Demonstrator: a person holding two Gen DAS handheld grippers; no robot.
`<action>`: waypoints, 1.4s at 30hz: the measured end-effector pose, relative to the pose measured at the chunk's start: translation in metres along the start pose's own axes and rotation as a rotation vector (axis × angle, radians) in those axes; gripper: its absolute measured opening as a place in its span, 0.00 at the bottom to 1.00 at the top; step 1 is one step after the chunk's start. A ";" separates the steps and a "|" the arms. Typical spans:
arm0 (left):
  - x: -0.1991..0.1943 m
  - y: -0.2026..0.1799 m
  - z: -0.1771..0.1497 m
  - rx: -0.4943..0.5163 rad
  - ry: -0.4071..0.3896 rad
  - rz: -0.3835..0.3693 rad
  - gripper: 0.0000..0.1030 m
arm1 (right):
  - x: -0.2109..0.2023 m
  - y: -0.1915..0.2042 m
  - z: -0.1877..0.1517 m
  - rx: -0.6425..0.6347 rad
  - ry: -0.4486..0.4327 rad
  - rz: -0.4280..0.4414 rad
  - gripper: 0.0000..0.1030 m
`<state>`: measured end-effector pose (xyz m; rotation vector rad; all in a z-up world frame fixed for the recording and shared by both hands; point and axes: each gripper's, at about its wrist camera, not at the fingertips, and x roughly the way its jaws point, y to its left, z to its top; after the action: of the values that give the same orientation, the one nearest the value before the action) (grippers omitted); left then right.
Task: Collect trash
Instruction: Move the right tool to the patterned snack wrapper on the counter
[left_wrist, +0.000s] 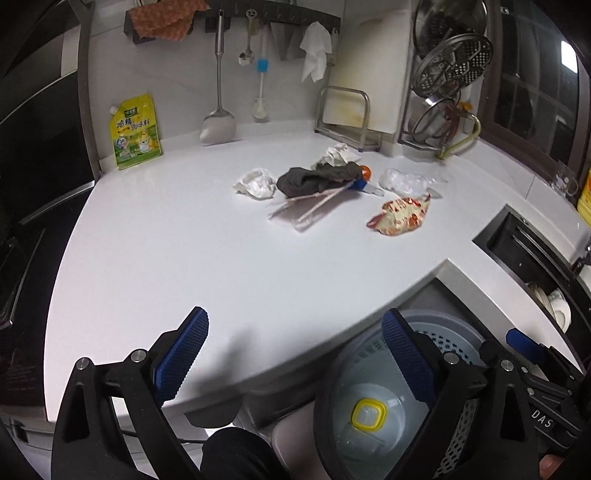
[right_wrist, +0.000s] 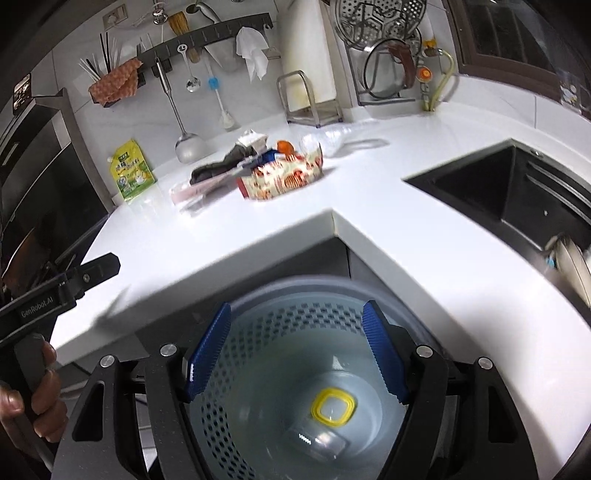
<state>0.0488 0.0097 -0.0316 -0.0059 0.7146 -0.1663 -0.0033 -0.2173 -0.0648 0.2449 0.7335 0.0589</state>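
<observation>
Left gripper (left_wrist: 295, 365): jaws spread wide, nothing between them, held above the front edge of the worktop (left_wrist: 207, 258); I'd say it has nothing to carry at this point.
Right gripper (right_wrist: 295, 354): jaws apart and empty, poised directly over the bin (right_wrist: 258, 332), which fits a drop-off spot.
Bin: perforated grey-blue basket on the floor, tucked into the inside corner of the worktop; inside lie a yellow-rimmed lid (right_wrist: 333, 407) and a clear plastic piece (right_wrist: 317, 439), nothing else that I can make out.
Seasoning pouch (left_wrist: 136, 132): upright against the wall at the back left corner; it looks like pantry stock, not rubbish.
Trash pile: mid-worktop toward the back, well apart from the bin: crumpled tissue (left_wrist: 257, 182), dark cloth (left_wrist: 317, 178) over chopsticks (left_wrist: 314, 201), clear wrap (left_wrist: 404, 181), red-printed wrapper (left_wrist: 400, 215) nearest the sink side.
Sink (right_wrist: 517, 192): dark basin at the right edge; dishes show in it.
</observation>
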 end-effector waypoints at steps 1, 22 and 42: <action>0.002 0.002 0.004 -0.004 -0.002 0.002 0.90 | 0.002 0.001 0.004 -0.003 -0.002 -0.002 0.68; 0.050 0.028 0.026 -0.038 0.028 0.021 0.91 | 0.101 0.043 0.086 0.035 -0.010 -0.046 0.73; 0.056 0.052 0.030 -0.070 0.038 0.035 0.91 | 0.156 0.048 0.111 0.141 -0.026 -0.254 0.74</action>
<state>0.1177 0.0513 -0.0487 -0.0569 0.7575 -0.1080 0.1882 -0.1711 -0.0759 0.2846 0.7390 -0.2372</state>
